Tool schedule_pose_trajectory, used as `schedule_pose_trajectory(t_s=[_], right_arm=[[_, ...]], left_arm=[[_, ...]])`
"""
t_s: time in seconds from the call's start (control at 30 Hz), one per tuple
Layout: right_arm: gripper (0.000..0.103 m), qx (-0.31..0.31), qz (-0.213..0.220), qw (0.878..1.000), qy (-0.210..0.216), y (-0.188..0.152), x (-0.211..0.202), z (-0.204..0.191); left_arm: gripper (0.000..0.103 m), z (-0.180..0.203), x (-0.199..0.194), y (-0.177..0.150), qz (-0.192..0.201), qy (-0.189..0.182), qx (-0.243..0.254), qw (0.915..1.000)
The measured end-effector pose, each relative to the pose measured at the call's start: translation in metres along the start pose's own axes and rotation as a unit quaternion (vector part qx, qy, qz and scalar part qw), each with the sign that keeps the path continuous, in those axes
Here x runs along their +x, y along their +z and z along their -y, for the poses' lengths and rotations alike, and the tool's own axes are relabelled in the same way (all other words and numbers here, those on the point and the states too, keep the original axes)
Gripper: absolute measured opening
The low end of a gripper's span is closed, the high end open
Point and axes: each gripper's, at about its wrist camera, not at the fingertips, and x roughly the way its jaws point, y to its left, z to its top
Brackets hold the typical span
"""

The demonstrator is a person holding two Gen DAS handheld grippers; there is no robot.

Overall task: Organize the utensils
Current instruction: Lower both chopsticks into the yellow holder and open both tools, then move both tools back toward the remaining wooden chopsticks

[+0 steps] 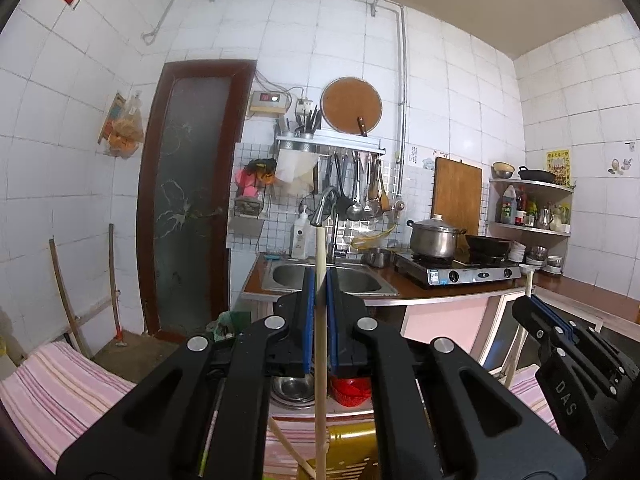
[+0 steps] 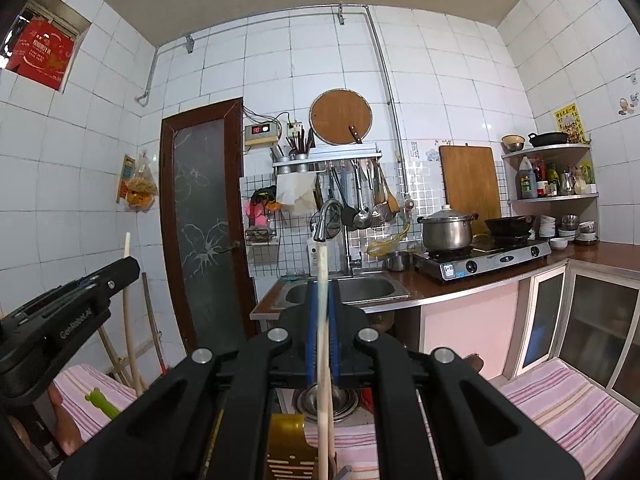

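Two pale wooden chopsticks in play, one per tool. Left tool (image 1: 319,280): blue pads clamped on one chopstick (image 1: 319,320), which stands upright through frame centre, tip reaching the tap (image 1: 323,206). Right tool (image 2: 320,292): pads pressed together on a second chopstick (image 2: 323,340), also upright at frame centre. In the left wrist view the right tool's body shows at lower right, lettered "DAS".

Bottom centre: a yellow holder (image 2: 286,444) with slots; contents unclear. Just above it, a stack of steel bowls (image 2: 332,400). Striped pink cloth (image 2: 560,392) at lower right.

Beyond, the bench (image 2: 440,284) carries one sink (image 2: 348,288), one two-burner stove (image 2: 484,258), one lidded steel pot (image 2: 448,230) and one black wok (image 2: 510,226).
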Motion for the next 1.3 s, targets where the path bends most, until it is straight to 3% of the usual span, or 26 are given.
schedule_pose_trajectory(t_s=[0.33, 0.53, 0.57, 0.6, 0.63, 0.67, 0.8, 0.93, 1.13, 1.3], right_arm=[[0.006, -0.003, -0.037, 0.999, -0.012, -0.019, 0.0, 0.01], [0.009, -0.022, -0.092, 0.995, -0.024, -0.019, 0.0, 0.009], [0.017, -0.027, -0.104, 0.994, -0.027, -0.018, -0.001, 0.008], [0.026, -0.03, -0.112, 0.993, -0.029, -0.018, -0.002, 0.008], [0.049, -0.029, -0.121, 0.992, -0.033, -0.016, -0.006, 0.008], [0.056, -0.028, -0.122, 0.991, -0.037, -0.014, -0.01, 0.008], [0.057, -0.031, -0.139, 0.988, -0.051, -0.008, -0.03, 0.007], [0.066, -0.025, -0.154, 0.986, -0.061, -0.011, -0.064, 0.003], [0.074, -0.032, -0.195, 0.978, -0.058, -0.054, -0.111, -0.021], [0.075, -0.044, -0.239, 0.969, -0.04, -0.102, -0.132, -0.049]], left_arm=[[0.004, -0.005, 0.006, -0.025, -0.034, 0.007, 0.004, 0.9994], [0.006, -0.019, -0.005, -0.024, -0.06, 0.003, -0.004, 0.9982], [0.009, -0.024, -0.01, -0.022, -0.065, 0.006, -0.005, 0.9979], [0.018, -0.029, -0.014, -0.02, -0.069, 0.01, -0.008, 0.9975], [0.032, -0.033, -0.019, -0.018, -0.072, 0.014, -0.009, 0.9973], [0.039, -0.039, -0.028, -0.014, -0.074, 0.02, -0.013, 0.997], [0.066, -0.051, -0.057, -0.006, -0.089, 0.034, 0.004, 0.9954], [0.093, -0.067, -0.095, -0.006, -0.106, 0.049, 0.022, 0.9929], [0.098, -0.101, -0.148, -0.036, -0.142, 0.065, 0.007, 0.9877], [0.098, -0.126, -0.172, -0.083, -0.201, 0.077, 0.009, 0.9765]])
